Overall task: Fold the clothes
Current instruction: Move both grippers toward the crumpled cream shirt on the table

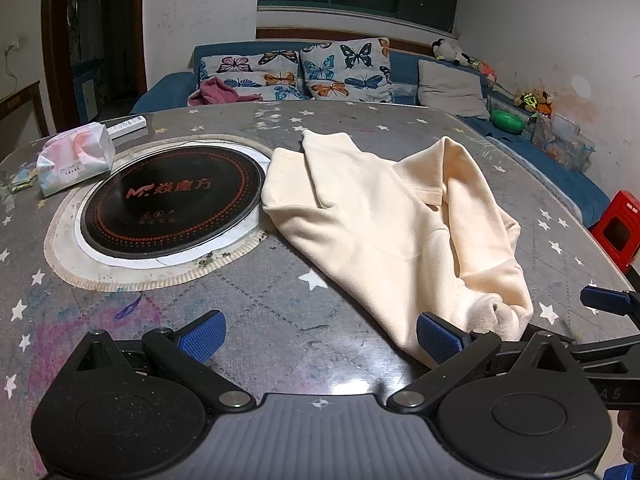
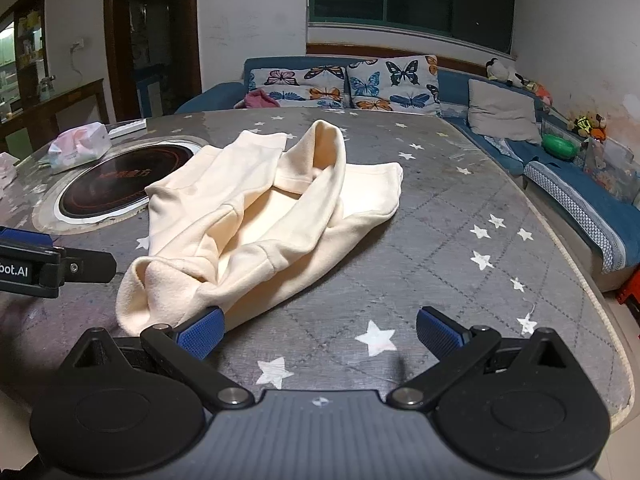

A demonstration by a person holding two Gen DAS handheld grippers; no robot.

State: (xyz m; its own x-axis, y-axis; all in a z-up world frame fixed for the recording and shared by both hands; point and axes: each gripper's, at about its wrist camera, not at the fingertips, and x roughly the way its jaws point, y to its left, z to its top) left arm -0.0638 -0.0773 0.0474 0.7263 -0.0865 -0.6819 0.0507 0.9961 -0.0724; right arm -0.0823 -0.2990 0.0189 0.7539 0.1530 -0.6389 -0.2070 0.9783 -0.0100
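Observation:
A cream sweatshirt (image 1: 384,220) lies crumpled and partly doubled over on the grey star-patterned table (image 1: 260,300); the right wrist view shows the same sweatshirt (image 2: 248,216) with a sleeve lying across its middle. My left gripper (image 1: 320,338) is open just short of the garment's near edge, its right fingertip (image 1: 438,338) at the cloth. My right gripper (image 2: 320,334) is open too, with its left fingertip (image 2: 200,334) at the garment's near hem. Nothing is held between either pair of fingers. The other gripper's arm (image 2: 52,268) shows at the left edge.
A round black induction hob (image 1: 172,204) is set into the table left of the garment. A tissue pack (image 1: 74,158) and a white remote (image 1: 128,125) lie at the far left. A blue sofa with butterfly cushions (image 1: 304,70) runs behind; a red stool (image 1: 618,228) stands right.

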